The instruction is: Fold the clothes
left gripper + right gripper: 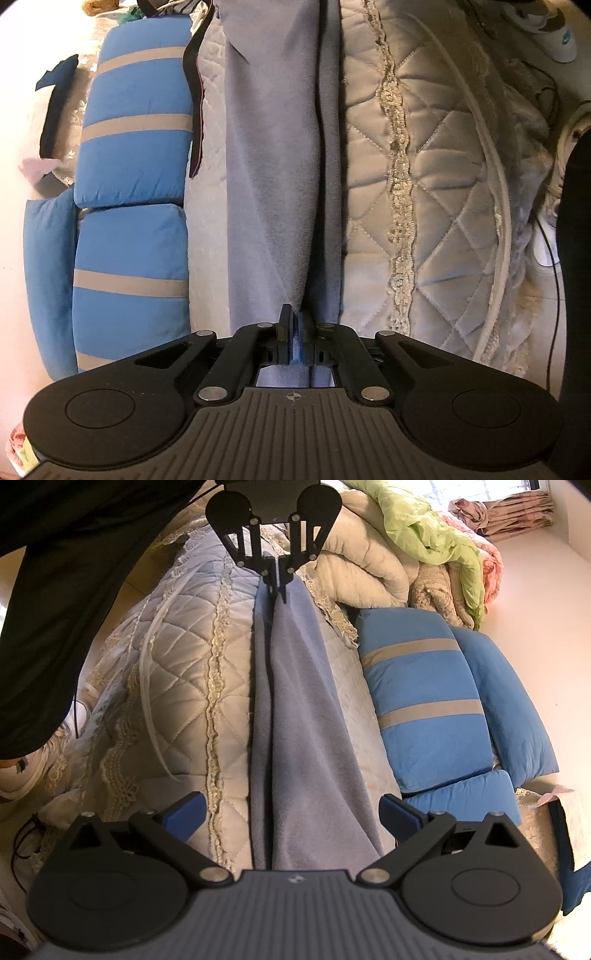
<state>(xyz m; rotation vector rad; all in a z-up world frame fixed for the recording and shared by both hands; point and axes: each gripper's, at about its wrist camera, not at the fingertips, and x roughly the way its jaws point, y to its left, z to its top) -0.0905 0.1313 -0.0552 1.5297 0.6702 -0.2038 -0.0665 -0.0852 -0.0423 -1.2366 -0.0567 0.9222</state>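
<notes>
The left gripper (295,325) pinches one end of the grey-blue garment (273,166) at 6 o'clock; the right gripper (291,816) gapes empty over it. Garment lies lengthwise-folded on the quilted bedspread (424,184); crosswise folds remain.

The left claw (294,325) pinches the near edge of the long grey-blue fleece garment (273,166), lying on the cream quilted bedspread (436,184).

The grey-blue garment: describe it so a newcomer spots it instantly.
Find the cream quilted bedspread with lace trim. Along its middle, beside the blue striped cushions, lies the grey-blue garment, a long plain fleecy strip. The left tongs pinch one end; nothing else is smooth and unquilted.
</notes>
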